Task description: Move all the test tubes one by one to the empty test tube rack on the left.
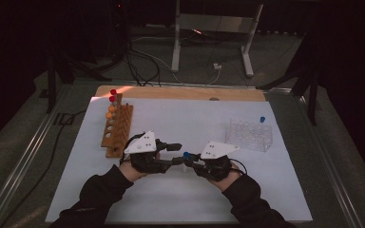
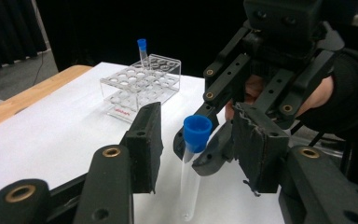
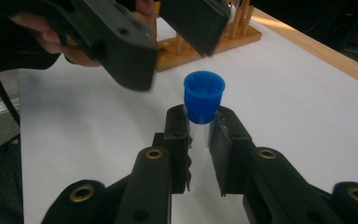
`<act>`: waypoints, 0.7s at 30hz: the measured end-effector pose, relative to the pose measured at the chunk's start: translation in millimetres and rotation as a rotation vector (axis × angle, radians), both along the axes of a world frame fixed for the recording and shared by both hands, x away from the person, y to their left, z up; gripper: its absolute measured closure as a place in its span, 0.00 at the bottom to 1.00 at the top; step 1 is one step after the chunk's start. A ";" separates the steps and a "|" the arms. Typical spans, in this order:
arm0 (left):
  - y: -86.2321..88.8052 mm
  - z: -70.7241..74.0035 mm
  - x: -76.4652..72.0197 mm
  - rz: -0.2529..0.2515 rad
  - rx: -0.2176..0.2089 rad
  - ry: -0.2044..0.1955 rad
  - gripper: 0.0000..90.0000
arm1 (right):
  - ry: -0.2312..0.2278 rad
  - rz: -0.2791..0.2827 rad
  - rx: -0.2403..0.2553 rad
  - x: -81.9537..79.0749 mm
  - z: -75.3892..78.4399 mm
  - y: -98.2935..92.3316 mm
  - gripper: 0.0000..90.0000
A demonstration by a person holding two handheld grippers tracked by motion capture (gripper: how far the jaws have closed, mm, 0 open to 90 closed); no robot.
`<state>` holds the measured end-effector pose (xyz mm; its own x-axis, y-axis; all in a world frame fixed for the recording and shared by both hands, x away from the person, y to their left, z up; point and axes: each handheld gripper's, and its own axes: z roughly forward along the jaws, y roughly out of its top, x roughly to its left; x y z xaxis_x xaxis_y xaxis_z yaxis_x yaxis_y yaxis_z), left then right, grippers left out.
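Observation:
A clear test tube with a blue cap (image 1: 186, 155) stands upright over the white mat, near the middle front. My right gripper (image 1: 190, 160) is shut on its glass just below the cap (image 3: 204, 95), one pad on each side (image 3: 199, 126). My left gripper (image 1: 177, 154) comes in from the left with its jaws on either side of the cap (image 2: 196, 133). A gap shows between each pad and the tube, so the left gripper (image 2: 203, 140) is open. In the right gripper view, the left gripper (image 3: 175, 63) hangs just above and behind the cap.
A wooden rack (image 1: 116, 130) with orange and red capped tubes stands at the mat's left. A clear plastic rack (image 1: 249, 134) holding one blue-capped tube (image 1: 262, 119) stands at the right. The table's wooden edge (image 1: 180, 92) runs along the back.

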<state>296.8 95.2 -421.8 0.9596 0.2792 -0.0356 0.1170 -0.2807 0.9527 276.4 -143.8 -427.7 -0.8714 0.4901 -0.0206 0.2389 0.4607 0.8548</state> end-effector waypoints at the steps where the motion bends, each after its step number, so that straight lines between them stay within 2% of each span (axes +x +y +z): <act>1: -1.4 -0.5 0.1 0.000 0.003 0.001 0.64 | 0.001 0.001 -0.002 -0.2 0.1 0.4 0.86; 4: -4.9 -2.0 0.5 -0.006 0.018 -0.009 0.67 | 0.000 0.003 -0.001 -0.7 0.3 1.5 0.86; 13: -9.6 -4.4 1.0 -0.009 0.020 -0.018 0.82 | -0.005 0.009 -0.006 -1.3 0.1 4.0 0.86; 18: -9.5 -3.2 1.0 -0.007 0.025 -0.032 0.85 | 0.003 0.005 0.001 -1.0 0.6 3.8 0.86; 20: -9.2 -2.0 1.0 -0.001 0.025 -0.035 0.86 | 0.013 0.002 0.012 -0.4 1.0 3.9 0.85; 21: -8.1 -0.7 1.4 -0.001 0.021 -0.033 0.86 | 0.009 -0.006 0.013 -0.4 1.1 3.9 0.79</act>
